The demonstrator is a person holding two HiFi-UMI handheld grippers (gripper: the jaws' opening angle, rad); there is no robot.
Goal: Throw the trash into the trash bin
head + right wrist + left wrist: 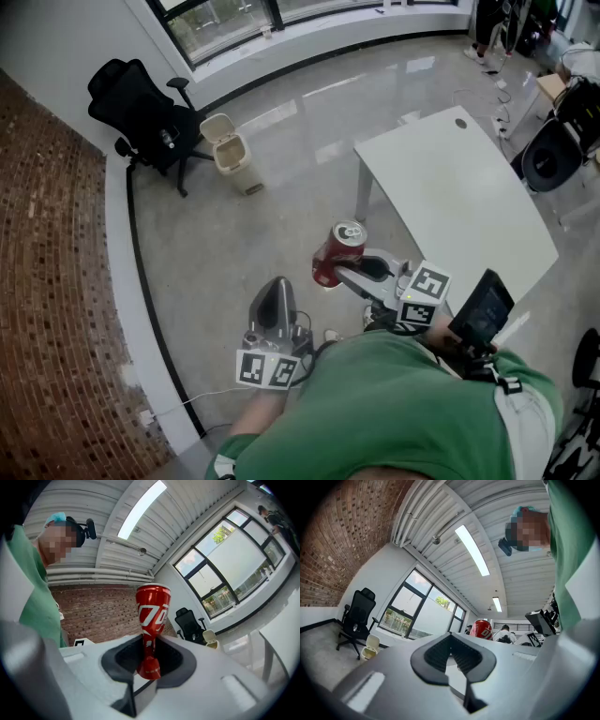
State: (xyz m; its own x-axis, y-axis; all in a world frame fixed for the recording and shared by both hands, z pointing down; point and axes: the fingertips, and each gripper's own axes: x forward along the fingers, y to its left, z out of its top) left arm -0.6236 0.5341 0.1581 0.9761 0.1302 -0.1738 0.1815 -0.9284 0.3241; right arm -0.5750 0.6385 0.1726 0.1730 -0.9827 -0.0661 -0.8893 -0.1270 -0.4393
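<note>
Can [153, 606], red, crushed, white lettering unreadable, clenched in right tongs [149, 660]; left tongs [452, 654] pressed together, empty.

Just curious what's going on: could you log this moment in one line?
right gripper: shut on can | left gripper: shut, empty | bin: far off

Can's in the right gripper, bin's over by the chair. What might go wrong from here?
The can is pinched near one crushed end in the right gripper, most of it sticking out; it may pivot or slip while carried.
The trash bin stands far across the floor beside the office chair; a throw from here would likely miss.
</note>
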